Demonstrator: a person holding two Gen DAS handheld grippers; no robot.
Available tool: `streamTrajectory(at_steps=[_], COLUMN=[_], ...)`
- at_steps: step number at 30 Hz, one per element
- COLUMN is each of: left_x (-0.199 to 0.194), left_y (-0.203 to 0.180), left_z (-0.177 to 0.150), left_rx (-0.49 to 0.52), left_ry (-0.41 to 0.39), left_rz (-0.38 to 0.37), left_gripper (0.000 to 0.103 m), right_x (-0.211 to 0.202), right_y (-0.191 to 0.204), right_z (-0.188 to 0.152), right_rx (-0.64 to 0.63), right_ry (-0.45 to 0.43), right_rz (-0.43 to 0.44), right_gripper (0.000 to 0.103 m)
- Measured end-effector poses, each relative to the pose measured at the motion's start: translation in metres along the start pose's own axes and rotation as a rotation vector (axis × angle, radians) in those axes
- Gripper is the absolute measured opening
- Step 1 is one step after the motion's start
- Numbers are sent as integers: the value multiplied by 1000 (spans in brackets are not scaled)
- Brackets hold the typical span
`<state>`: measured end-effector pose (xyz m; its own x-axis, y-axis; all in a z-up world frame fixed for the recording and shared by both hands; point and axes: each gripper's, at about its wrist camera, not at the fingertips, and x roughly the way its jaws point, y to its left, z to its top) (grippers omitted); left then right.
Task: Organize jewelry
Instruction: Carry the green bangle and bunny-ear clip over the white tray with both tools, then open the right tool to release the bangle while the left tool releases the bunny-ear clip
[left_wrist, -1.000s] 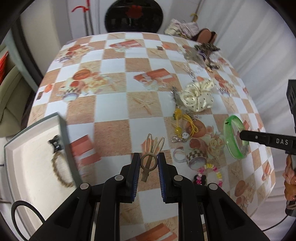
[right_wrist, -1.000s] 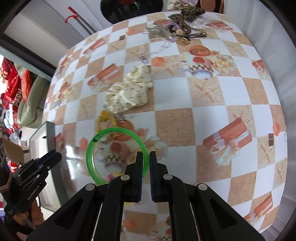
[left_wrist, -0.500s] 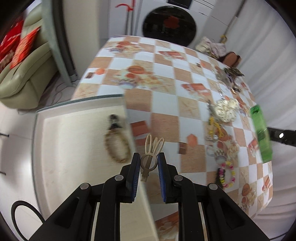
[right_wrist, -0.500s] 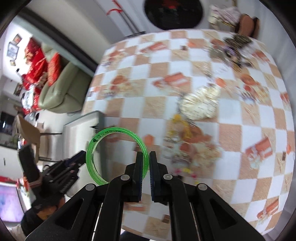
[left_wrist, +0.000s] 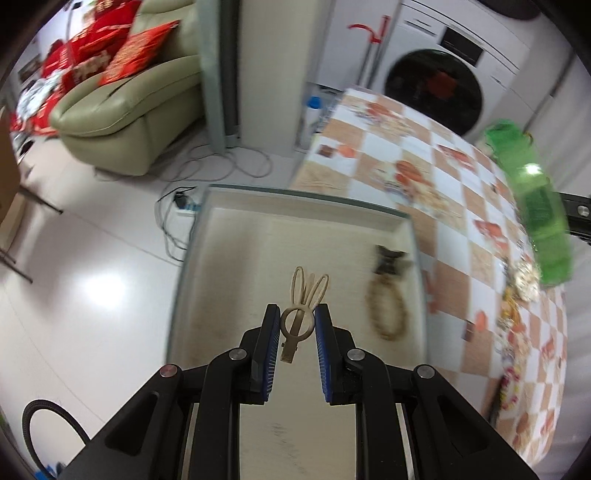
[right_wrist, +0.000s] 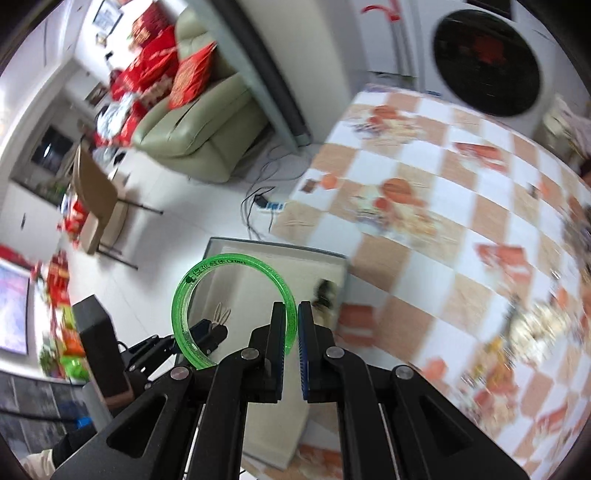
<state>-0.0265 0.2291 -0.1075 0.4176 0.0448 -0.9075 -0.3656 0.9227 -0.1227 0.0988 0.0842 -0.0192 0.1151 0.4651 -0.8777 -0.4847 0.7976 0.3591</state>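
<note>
My left gripper (left_wrist: 296, 314) is shut on a beige rabbit-ear hair clip (left_wrist: 301, 306), held above a shallow cream tray (left_wrist: 229, 258). A brown beaded bracelet with a dark bow (left_wrist: 386, 295) lies inside the tray, to the right. My right gripper (right_wrist: 291, 314) is shut on the rim of a green translucent bangle (right_wrist: 229, 262); the bangle (left_wrist: 535, 199) appears blurred at the right of the left wrist view. In the right wrist view the left gripper (right_wrist: 218, 326) with the clip sits lower left, over the tray (right_wrist: 273, 251).
The tray overhangs the left edge of a table with an orange-and-white checked cloth (left_wrist: 424, 177). More jewelry (left_wrist: 517, 280) lies blurred on the cloth's right side. A green sofa (left_wrist: 133, 96), floor cables (left_wrist: 221, 166) and a washing machine (left_wrist: 436, 81) stand beyond.
Both grippers have swung left from over the table to above the tray, each still holding its item. The views have rolled and the sofa and floor have come into sight.
</note>
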Motion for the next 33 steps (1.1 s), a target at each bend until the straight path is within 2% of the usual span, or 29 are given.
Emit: streamTrajectory(at_steps=[4,11,24,33], left_x=[13,36,57,59], left_y=[12,20,12,11], left_z=[-2,-3,-3,-4], left_rx=[-20,-43,-9,1], left_ry=[5,22,47,53], left_rz=[32,64,118,134], left_gripper=[24,24,24,24], right_x=[59,118,158,166], right_y=[14,9,2,-1], right_z=[10,11,17,14], right_rx=[-24,-7,-36,-35], right_ry=[70,116,148,166], right_rz=[-18,-50,-141,-148], right_gripper=[7,7,7,9])
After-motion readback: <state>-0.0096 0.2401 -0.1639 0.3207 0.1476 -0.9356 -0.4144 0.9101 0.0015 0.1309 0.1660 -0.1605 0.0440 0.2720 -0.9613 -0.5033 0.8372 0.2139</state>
